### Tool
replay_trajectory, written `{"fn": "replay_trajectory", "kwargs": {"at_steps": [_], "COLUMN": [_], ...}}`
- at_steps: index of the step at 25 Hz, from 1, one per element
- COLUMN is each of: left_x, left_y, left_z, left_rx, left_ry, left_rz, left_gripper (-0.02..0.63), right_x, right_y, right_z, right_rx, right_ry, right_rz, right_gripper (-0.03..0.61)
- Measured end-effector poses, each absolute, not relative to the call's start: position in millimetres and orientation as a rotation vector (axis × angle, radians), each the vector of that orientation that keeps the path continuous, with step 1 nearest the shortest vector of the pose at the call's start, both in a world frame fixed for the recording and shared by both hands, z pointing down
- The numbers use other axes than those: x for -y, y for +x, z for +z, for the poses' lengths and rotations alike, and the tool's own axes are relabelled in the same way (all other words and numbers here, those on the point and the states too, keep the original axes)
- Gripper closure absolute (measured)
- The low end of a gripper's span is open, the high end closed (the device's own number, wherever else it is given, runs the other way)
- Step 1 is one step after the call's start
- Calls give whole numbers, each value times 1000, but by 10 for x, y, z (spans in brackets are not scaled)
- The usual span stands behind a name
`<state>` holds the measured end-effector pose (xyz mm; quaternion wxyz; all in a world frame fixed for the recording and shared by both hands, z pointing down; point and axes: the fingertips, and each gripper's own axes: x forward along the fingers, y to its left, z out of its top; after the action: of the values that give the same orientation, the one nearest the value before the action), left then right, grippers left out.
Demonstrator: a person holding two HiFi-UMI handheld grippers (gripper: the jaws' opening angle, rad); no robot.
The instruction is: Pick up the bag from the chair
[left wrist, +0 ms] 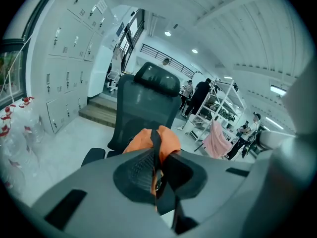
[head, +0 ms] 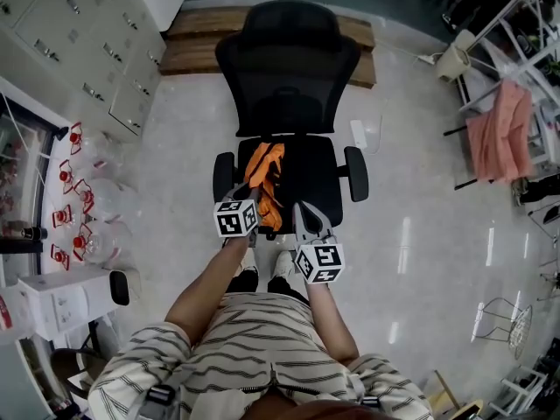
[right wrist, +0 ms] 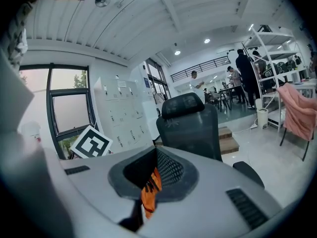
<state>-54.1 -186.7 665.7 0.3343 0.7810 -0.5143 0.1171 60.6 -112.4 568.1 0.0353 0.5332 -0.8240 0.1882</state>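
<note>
While clamped from both sides, bag (head: 265, 171): orange, crumpled, frame centre, over chair (head: 289, 68) seat.
Left gripper (left wrist: 157, 175): closed on black strap (left wrist: 154, 145).
Right gripper (right wrist: 148, 190): pinching orange fabric.

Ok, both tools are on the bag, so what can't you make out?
Whether the bag is clear of the chair seat: head view looks steeply down.
The bag's lower part: left tool and right tool bodies cover it in both gripper views.
Where the right tool pinches it: head view, hidden beneath that tool.
</note>
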Motion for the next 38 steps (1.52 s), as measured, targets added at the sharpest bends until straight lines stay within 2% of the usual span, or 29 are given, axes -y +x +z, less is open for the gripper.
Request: {"fn": "replay_trajectory", "kwargs": {"at_steps": [38], "left_x": [1626], "left_y": [-398], "left_z": [5684], "left_rx": [1305], "left_ry": [2218], "left_rz": [158], "left_gripper": [572], "right_x": [1140], "right_y": [640], "right_z": [5142], "right_rx": [2618], "right_ry": [1640], "right_rz": [436], "right_gripper": [560]}}
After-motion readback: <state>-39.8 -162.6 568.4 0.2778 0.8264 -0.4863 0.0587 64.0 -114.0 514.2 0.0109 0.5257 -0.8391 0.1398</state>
